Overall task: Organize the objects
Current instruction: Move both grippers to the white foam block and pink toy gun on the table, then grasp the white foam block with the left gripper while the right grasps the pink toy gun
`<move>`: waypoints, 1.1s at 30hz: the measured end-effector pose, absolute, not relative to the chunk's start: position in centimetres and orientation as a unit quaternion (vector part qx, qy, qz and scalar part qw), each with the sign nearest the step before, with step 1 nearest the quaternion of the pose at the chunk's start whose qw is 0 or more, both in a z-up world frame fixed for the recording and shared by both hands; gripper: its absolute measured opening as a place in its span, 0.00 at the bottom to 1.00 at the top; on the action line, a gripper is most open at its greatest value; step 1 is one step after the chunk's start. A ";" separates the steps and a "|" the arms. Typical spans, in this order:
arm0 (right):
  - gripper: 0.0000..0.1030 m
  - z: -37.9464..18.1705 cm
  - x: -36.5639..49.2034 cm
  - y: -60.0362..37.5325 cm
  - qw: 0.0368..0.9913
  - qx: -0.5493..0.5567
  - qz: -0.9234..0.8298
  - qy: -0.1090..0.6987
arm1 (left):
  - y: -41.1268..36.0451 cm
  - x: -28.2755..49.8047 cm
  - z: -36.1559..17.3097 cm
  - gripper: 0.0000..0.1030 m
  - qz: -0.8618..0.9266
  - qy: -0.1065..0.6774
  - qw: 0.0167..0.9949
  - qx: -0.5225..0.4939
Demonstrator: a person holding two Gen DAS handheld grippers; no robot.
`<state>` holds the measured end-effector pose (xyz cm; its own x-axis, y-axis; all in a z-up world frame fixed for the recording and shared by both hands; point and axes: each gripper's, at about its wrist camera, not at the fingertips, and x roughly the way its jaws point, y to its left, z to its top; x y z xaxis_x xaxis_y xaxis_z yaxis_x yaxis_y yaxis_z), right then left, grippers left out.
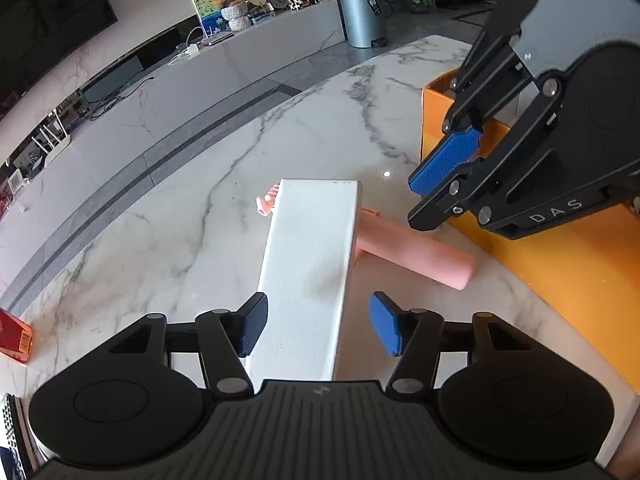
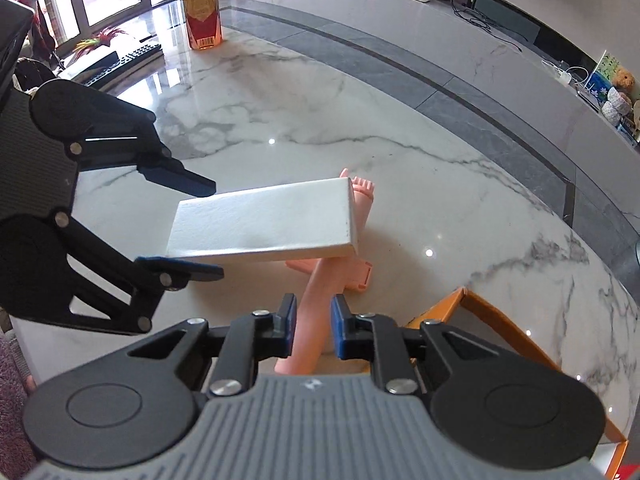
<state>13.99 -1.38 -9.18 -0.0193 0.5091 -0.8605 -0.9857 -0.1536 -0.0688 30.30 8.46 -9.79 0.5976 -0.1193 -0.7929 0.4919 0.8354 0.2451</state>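
A long white box (image 1: 308, 272) rests tilted on a pink doll leg (image 1: 416, 254) on the marble table (image 1: 192, 216). My left gripper (image 1: 320, 326) is open with its jaws on either side of the box's near end, not closed on it. In the right wrist view the white box (image 2: 264, 226) lies across the pink leg (image 2: 320, 292), whose foot (image 2: 362, 188) shows beyond it. My right gripper (image 2: 313, 328) is open, its pads just either side of the leg's near end. It also shows in the left wrist view (image 1: 444, 176), above the orange box.
An open orange box (image 1: 560, 264) sits at the table's right; its rim (image 2: 500, 316) shows beside my right gripper. A red carton (image 1: 14, 340) lies at the left edge. A bottle of amber drink (image 2: 202, 8) and a remote stand at the far end.
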 end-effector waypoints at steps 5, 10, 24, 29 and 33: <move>0.26 -9.8 14.0 0.0 0.563 -0.419 0.646 0.299 | 7.8 31.1 -10.9 0.73 -0.171 0.409 0.859 0.256; 0.31 -10.3 13.8 1.4 0.551 -0.438 0.641 0.307 | 8.3 32.5 -11.1 0.72 -0.176 0.420 0.856 0.246; 0.41 -11.3 14.1 4.8 0.552 -0.441 0.622 0.339 | 11.1 32.5 -10.8 0.68 -0.157 0.453 0.849 0.224; 0.50 -12.3 14.2 6.4 0.560 -0.438 0.600 0.368 | 13.5 32.3 -10.3 0.68 -0.134 0.464 0.855 0.188; 0.48 -13.2 14.9 7.4 0.570 -0.424 0.575 0.405 | 14.1 32.0 -10.0 0.68 -0.137 0.466 0.856 0.176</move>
<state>14.92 7.37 -13.19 0.0106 0.3126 -0.9498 -0.9996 -0.0216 -0.0182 31.98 14.06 -10.03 0.5284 -0.0716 -0.8459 0.3988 0.9006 0.1728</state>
